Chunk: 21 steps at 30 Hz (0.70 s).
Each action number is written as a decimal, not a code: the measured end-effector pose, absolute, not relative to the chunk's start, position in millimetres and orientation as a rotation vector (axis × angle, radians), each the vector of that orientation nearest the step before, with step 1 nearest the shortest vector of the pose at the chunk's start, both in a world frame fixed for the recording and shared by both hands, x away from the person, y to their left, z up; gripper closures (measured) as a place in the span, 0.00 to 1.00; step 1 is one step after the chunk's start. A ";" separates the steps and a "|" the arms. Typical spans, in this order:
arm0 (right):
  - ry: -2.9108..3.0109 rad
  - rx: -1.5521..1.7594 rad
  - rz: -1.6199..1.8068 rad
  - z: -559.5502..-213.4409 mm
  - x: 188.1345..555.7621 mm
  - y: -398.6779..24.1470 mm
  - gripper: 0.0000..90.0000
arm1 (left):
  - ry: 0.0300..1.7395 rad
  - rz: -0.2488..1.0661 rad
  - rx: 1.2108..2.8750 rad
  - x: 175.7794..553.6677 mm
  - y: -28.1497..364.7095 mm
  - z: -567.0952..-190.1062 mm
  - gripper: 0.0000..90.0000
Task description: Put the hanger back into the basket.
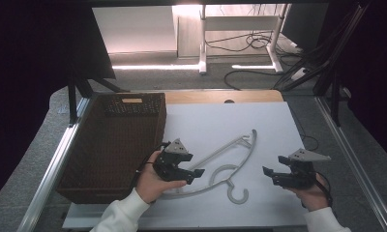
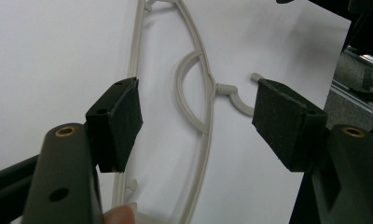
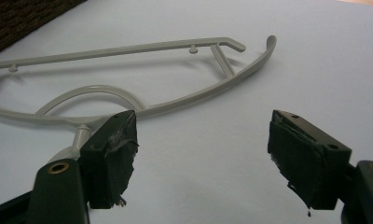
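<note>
While unlabelled, hanger [image 1: 230, 164] between tools.

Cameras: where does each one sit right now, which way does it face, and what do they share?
High view: above the person's side, facing forward and down on the white table; both hands, left gripper and right gripper show.
Left gripper view: rides the left gripper, facing along its open jaws at the hanger; a fingertip shows.
Right gripper view: rides the right gripper, facing the hanger's shoulder.
All three share the hanger.
</note>
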State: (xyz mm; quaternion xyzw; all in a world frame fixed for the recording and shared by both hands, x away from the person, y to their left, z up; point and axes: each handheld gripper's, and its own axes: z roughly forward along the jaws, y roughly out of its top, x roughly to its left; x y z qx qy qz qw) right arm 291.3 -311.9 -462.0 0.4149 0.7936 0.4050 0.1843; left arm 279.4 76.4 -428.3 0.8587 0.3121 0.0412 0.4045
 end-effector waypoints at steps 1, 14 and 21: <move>2.238 1.169 1.141 -462.2 291.3 -312.0 0.28 | 0.787 0.102 2.170 279.8 75.6 -428.7 0.35; 2.243 1.173 1.138 -463.2 291.6 -312.2 0.28 | 0.781 0.072 2.202 286.6 60.6 -437.0 0.36; 2.244 1.177 1.137 -463.5 291.7 -312.4 0.28 | 0.762 0.058 2.216 286.1 52.4 -439.3 0.36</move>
